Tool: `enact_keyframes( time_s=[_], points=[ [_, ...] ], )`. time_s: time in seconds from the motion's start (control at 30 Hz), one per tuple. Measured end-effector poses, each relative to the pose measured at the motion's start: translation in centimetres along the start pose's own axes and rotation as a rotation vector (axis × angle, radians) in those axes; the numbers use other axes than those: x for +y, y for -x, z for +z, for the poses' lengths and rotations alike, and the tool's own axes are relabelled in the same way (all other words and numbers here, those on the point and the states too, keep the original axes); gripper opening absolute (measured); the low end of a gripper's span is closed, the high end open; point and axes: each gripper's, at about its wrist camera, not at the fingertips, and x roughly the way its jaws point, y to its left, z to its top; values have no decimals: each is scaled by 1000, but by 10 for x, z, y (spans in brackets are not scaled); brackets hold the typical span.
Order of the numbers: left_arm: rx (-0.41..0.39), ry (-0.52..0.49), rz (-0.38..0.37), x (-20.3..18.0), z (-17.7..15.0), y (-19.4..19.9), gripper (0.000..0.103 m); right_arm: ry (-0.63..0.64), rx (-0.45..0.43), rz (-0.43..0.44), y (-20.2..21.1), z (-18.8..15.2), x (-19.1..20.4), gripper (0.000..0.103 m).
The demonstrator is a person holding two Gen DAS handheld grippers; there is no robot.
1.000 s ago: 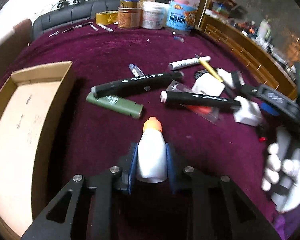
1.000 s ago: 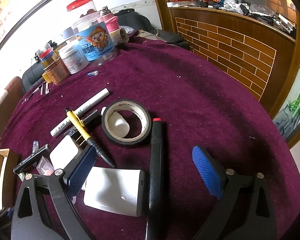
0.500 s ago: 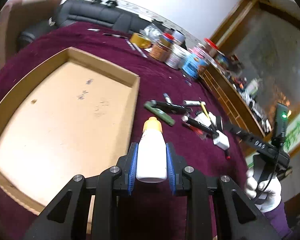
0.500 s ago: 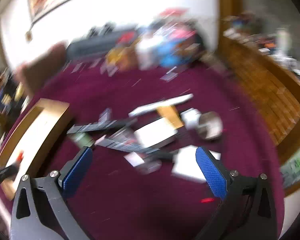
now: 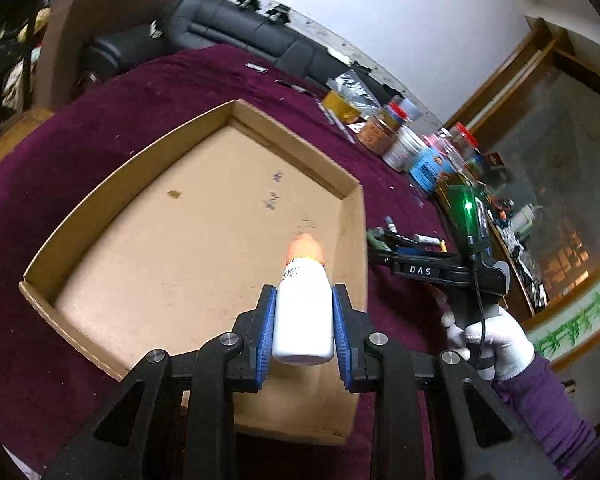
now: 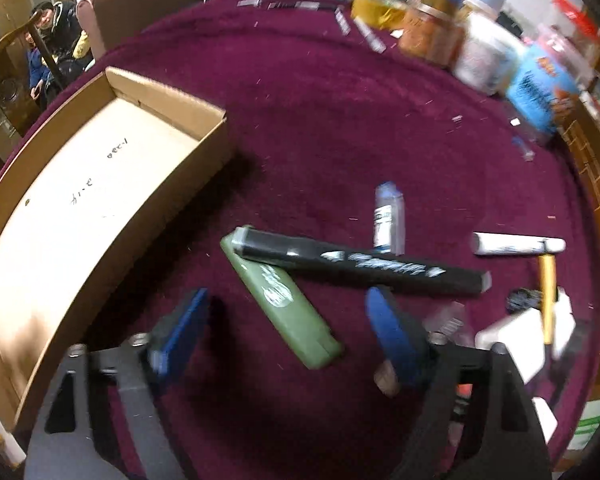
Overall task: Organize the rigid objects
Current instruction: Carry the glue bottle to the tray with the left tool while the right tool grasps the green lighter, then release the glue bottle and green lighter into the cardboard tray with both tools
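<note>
1. We find the left claw (image 5: 303, 330) clenched on a white bottle (image 5: 303, 312), held above the cardboard tray (image 5: 352, 248).
2. We note the right claw (image 6: 288, 332) closing, ungripped, a green case (image 6: 284, 300) lying between its fingers on the tabletop (image 6: 340, 120).

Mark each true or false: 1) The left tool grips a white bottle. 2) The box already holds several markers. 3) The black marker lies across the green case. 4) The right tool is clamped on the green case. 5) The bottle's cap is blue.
1) True: the left tool is shut on the bottle.
2) False: the box shows nothing inside.
3) True: the black marker overlaps the green case.
4) False: the right tool is closing around the case, pads not touching.
5) False: it is orange.
</note>
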Motion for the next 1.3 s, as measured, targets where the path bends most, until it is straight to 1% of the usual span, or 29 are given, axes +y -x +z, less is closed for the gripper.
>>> enact_keyframes(
  time_s=[0.03,0.07,0.1,0.17,0.2,0.27,0.33,0.4,0.47,0.6,0.7,0.77,0.87,0.9,1.03,1.07,1.13,1.17,1.3],
  points=[
    [5,8,2,3,0,-3,23,-3,-15,8,1,1,3,64],
    [10,15,1,4,0,-6,23,2,-20,14,3,2,6,52],
    [16,20,-2,5,-1,-8,23,7,-25,19,7,0,10,34],
    [21,14,-2,4,-2,-10,23,-1,-27,30,10,-2,12,21],
    [22,11,-2,3,-2,-11,23,-23,-27,44,12,-6,10,18],
    [24,2,1,1,-2,-10,23,-62,-30,79,16,-12,6,18],
    [20,-12,13,0,0,-8,23,-105,-52,139,24,-20,0,18],
    [17,-25,21,-3,4,-6,23,-149,-84,207,37,-28,-2,18],
    [19,-27,12,-8,8,-5,23,-182,-124,269,52,-30,-3,18],
    [28,-32,-11,-18,23,-13,23,-218,-175,386,76,-16,6,18],
    [51,-32,-14,-24,41,-32,23,-251,-145,452,70,3,19,19],
    [61,-37,3,-26,56,-50,23,-263,-123,448,60,15,30,19],
    [102,-23,20,-22,74,-81,23,-289,-79,439,33,36,42,19],
    [117,-10,28,-19,78,-91,23,-293,-71,425,26,41,43,19],
    [181,56,15,-1,85,-128,22,-295,-44,331,5,51,51,19],
    [196,74,8,3,86,-133,21,-301,-32,316,0,52,51,19],
    [201,110,-26,10,90,-137,22,-317,-32,309,-4,53,50,19],
    [201,120,-32,12,92,-137,24,-321,-34,298,-4,54,50,19],
    [174,202,-115,27,88,-134,28,-311,-46,253,-3,55,55,19]
  ],
)
